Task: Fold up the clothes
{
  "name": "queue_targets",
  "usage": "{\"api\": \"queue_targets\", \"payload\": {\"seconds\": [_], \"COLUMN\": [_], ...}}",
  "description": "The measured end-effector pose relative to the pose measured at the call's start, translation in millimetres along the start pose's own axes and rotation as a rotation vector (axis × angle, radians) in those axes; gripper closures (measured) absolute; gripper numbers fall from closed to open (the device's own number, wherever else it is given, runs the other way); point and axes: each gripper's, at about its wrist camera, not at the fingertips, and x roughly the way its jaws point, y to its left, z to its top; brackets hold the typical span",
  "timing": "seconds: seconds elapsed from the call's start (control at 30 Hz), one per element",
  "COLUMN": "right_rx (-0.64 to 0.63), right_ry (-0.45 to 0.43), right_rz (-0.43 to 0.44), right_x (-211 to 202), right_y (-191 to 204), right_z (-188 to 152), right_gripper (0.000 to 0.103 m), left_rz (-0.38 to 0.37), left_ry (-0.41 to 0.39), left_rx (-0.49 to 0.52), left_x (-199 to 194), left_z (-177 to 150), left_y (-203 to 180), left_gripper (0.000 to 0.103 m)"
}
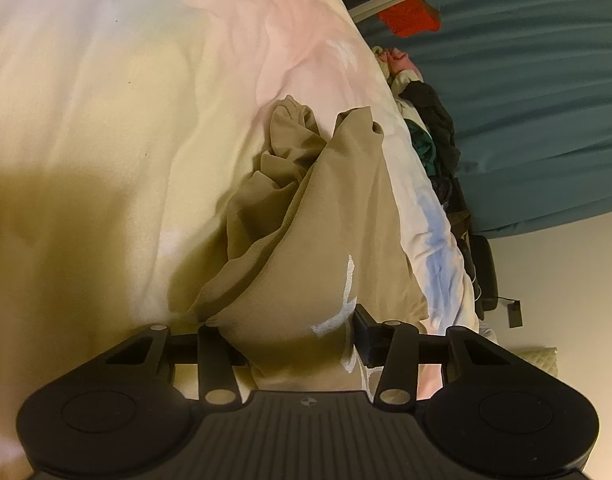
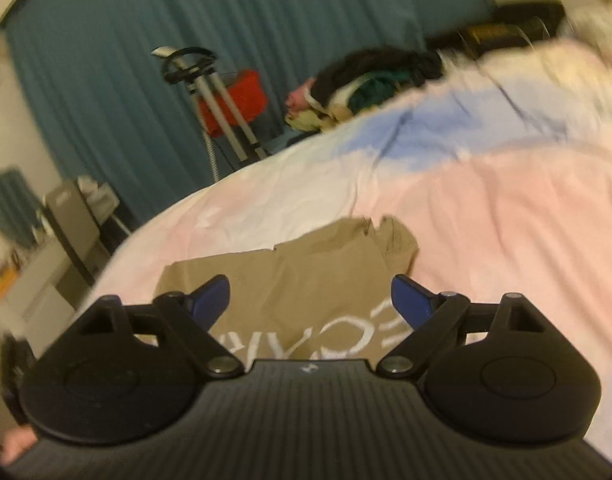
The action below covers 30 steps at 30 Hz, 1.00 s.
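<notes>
A tan shirt with white lettering (image 1: 302, 216) lies on the pastel bedspread (image 1: 106, 100). In the left wrist view it rises in a bunched ridge into my left gripper (image 1: 294, 332), whose fingers stand wide apart with the cloth passing between them; the left fingertip is hidden by fabric. In the right wrist view the same shirt (image 2: 302, 280) lies flatter, its letters showing near the camera. My right gripper (image 2: 310, 296) is open, its blue-padded fingers (image 2: 410, 300) wide apart just above the shirt, holding nothing.
A pile of dark and coloured clothes (image 2: 362, 84) sits at the bed's far edge before a teal curtain (image 2: 146, 60). A stand with a red item (image 2: 234, 100) is beside the bed. A grey box (image 2: 66, 216) is at left.
</notes>
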Motion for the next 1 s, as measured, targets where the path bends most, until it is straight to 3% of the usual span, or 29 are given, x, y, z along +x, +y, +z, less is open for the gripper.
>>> {"api": "queue_targets", "payload": {"seconds": [0.23,0.4,0.5,0.63,0.73,0.8,1.0], "right_rx": [0.357,0.546,0.678,0.828,0.87,0.893,0.824], "right_ry": [0.128,0.224,0.307,0.331,0.274,0.226,0.233], "right_rz": [0.062,0.149,0.172,0.185,0.167,0.163,0.187], "right_x": [1.0,12.6,30.7,50.0,56.6,59.7,74.3], "right_y": [-10.1,-27.5,-47.6,-72.2,-85.7,-94.6,-86.9], "right_z": [-7.5,-27.6,-43.5,-58.3,-59.4,-59.0,-54.7], "right_gripper": [0.014,0.013,0.025,0.027,0.033,0.045,0.066], "left_rz": [-0.032,-0.105,-0.124,-0.127,-0.129,-0.13,-0.121], "left_ry": [-0.031,-0.058,-0.07,-0.079,-0.086,-0.091,-0.103], "left_rx": [0.025,0.03,0.017,-0.002,-0.017,-0.027,-0.008], "left_x": [-9.7,-18.8,-20.7,-20.5,-20.3,-20.2,-26.3], "left_z": [-3.4,-6.8,-7.4,-6.7,-6.1,-5.7,-4.6], "left_y": [-5.9,-11.5,-13.1,-13.8,-14.3,-14.6,-18.8], "left_gripper": [0.076,0.079,0.079,0.079,0.079,0.079,0.079]}}
